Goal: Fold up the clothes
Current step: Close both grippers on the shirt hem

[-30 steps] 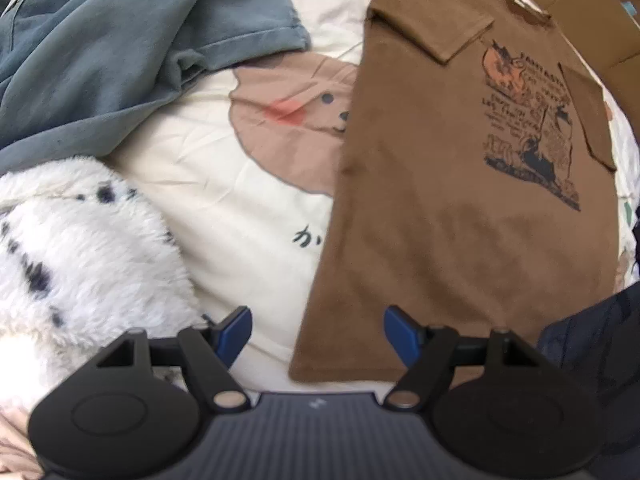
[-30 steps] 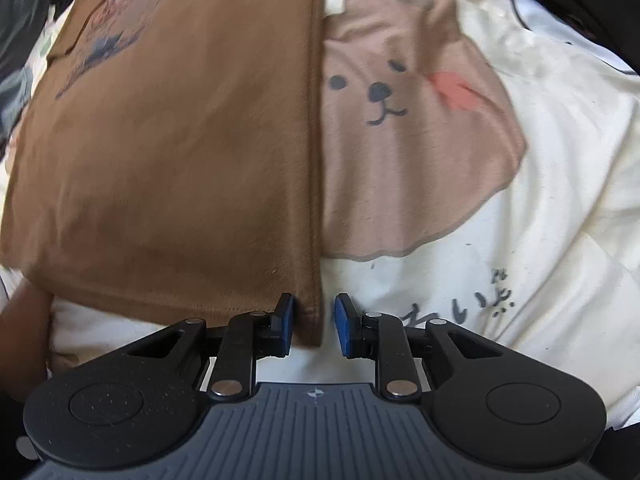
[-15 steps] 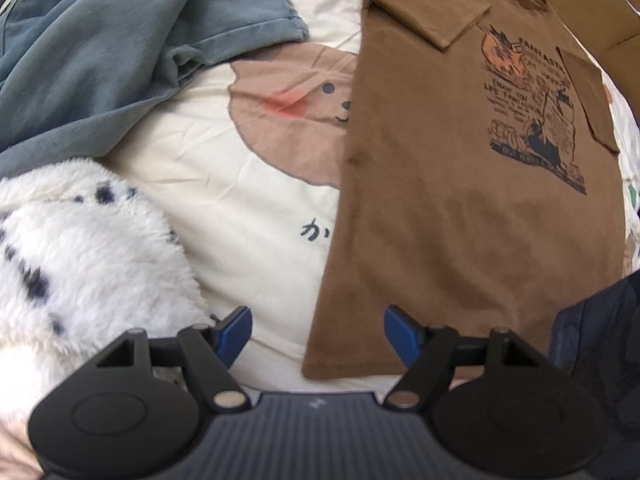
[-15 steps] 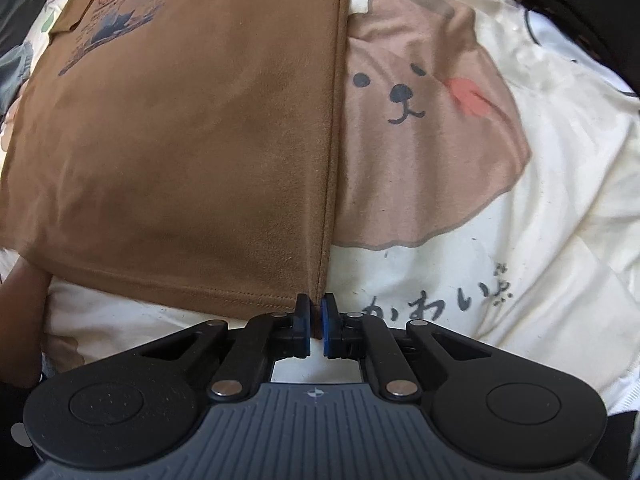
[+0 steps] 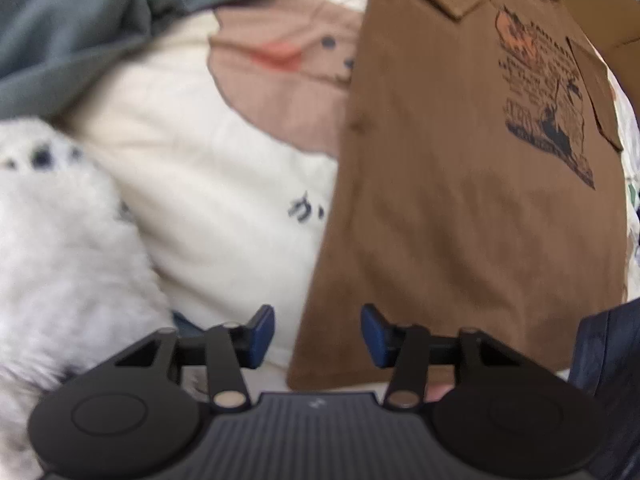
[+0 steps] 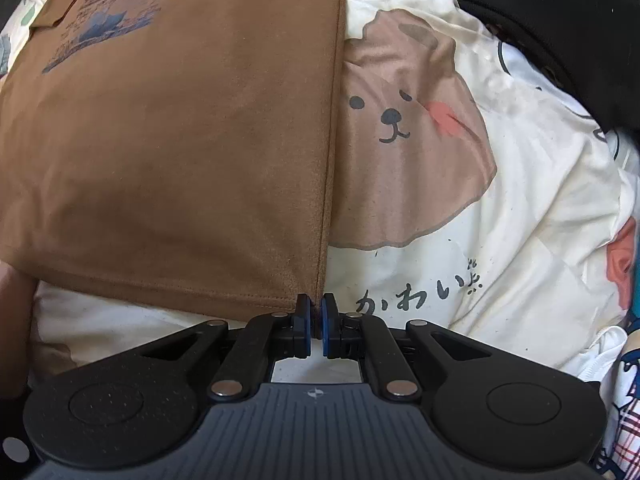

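A brown T-shirt (image 5: 460,200) with a dark print lies flat on the bed, both sleeves folded in. In the left wrist view my left gripper (image 5: 318,332) hangs over the shirt's near hem corner. Its jaws are closing with the corner's edge between them, and the blue pads (image 5: 262,330) are clear of the cloth. In the right wrist view the same T-shirt (image 6: 180,140) fills the left half. My right gripper (image 6: 316,316) is shut on the other hem corner, which is pinched between its pads.
The cream bedsheet (image 5: 224,200) has bear prints (image 6: 400,140). A blue-grey garment (image 5: 80,20) and a white fluffy spotted one (image 5: 60,240) lie left of the shirt. There is dark navy cloth (image 5: 612,360) at the right and a black garment (image 6: 560,20) at the far right.
My left gripper has dropped closer to the shirt's corner and its jaws have narrowed. My right gripper has closed on the hem corner and risen a little.
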{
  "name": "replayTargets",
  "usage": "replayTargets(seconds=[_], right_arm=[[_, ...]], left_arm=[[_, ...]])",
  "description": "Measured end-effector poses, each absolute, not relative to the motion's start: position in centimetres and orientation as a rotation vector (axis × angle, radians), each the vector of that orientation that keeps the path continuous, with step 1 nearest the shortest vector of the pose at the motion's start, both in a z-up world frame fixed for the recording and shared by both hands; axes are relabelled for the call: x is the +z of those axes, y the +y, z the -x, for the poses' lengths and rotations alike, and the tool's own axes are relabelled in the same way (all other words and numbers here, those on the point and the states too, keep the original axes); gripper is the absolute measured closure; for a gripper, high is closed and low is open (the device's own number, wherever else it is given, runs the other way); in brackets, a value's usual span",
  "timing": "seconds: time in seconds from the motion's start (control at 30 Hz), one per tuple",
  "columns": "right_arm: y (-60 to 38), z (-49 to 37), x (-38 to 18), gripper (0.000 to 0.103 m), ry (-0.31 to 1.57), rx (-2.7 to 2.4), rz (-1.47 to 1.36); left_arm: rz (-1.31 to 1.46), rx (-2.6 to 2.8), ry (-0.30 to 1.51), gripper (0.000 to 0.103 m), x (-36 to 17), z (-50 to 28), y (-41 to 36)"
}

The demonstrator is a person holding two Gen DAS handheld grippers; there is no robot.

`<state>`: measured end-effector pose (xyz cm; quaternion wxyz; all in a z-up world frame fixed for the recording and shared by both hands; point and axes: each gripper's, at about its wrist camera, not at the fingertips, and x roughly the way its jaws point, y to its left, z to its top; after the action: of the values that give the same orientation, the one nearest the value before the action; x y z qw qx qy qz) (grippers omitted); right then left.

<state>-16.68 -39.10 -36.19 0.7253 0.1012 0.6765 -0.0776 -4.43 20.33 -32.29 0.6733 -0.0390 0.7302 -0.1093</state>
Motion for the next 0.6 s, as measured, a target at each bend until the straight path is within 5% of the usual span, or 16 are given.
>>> replayTargets(seconds=[0.23, 0.6], right_arm=[[-38.0, 15.9, -36.1, 0.1, 1.49, -0.176, -0.202], [-36.8, 14.9, -36.9, 0.1, 1.5, -0.177, -0.146]], left_arm=[[0.106, -0.199, 1.673, 0.087, -34.2, 5.9, 21.7], [0.121, -0.185, 1.704, 0.087, -35.9, 7.1, 21.6]])
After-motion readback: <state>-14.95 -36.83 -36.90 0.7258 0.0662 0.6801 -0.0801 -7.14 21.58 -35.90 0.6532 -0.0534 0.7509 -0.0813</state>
